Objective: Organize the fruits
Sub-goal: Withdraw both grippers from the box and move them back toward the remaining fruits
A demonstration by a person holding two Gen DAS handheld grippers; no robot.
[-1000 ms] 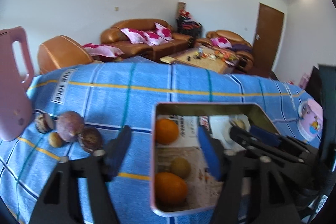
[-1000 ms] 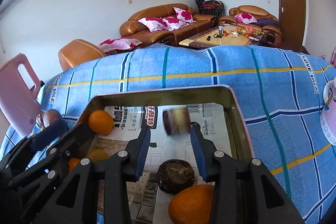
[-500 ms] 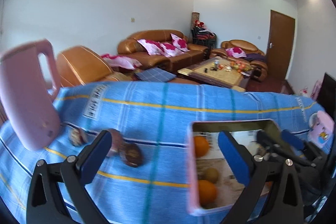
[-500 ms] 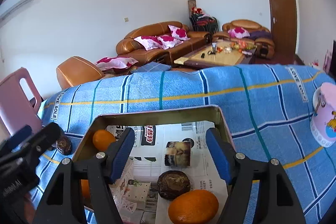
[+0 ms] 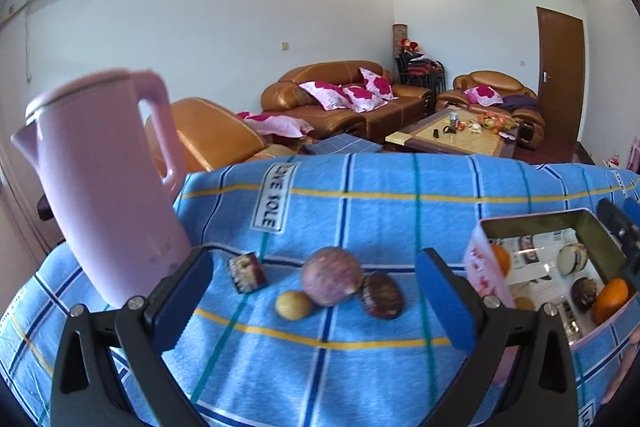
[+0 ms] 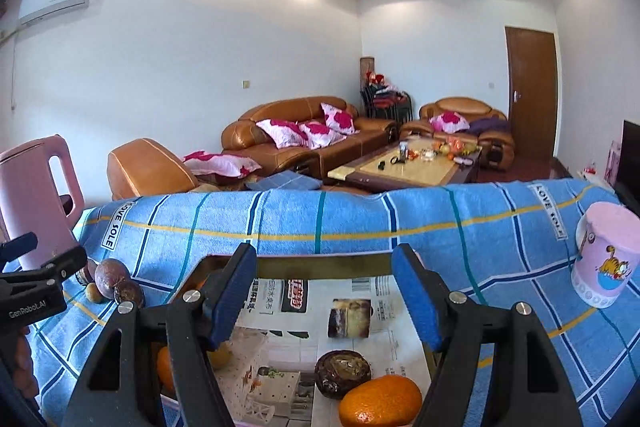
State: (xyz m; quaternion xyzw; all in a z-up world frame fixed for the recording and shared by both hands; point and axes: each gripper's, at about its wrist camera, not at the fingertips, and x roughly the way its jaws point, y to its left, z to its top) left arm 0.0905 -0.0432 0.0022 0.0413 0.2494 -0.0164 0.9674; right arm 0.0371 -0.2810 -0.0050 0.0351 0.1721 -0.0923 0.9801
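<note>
My left gripper (image 5: 316, 303) is open and empty above a row of fruits on the blue cloth: a cut piece (image 5: 247, 272), a small yellow fruit (image 5: 293, 304), a large purple fruit (image 5: 331, 275) and a dark wrinkled fruit (image 5: 382, 295). The newspaper-lined metal tin (image 5: 536, 223) lies to their right. My right gripper (image 6: 326, 297) is open and empty above the tin (image 6: 324, 261), which holds a cut piece (image 6: 349, 317), a dark wrinkled fruit (image 6: 342, 373), an orange (image 6: 380, 405) and more oranges (image 6: 164, 367) partly hidden behind my left finger.
A pink kettle (image 5: 104, 187) stands at the table's left, close to my left gripper. A pink cartoon cup (image 6: 606, 255) stands at the right. The blue checked cloth (image 6: 320, 215) covers the table. Sofas and a coffee table lie beyond.
The right gripper opened, let the cut piece drop into the tin, and pulled back and up. The left gripper swung left from the tin and opened wide over the loose fruits.
</note>
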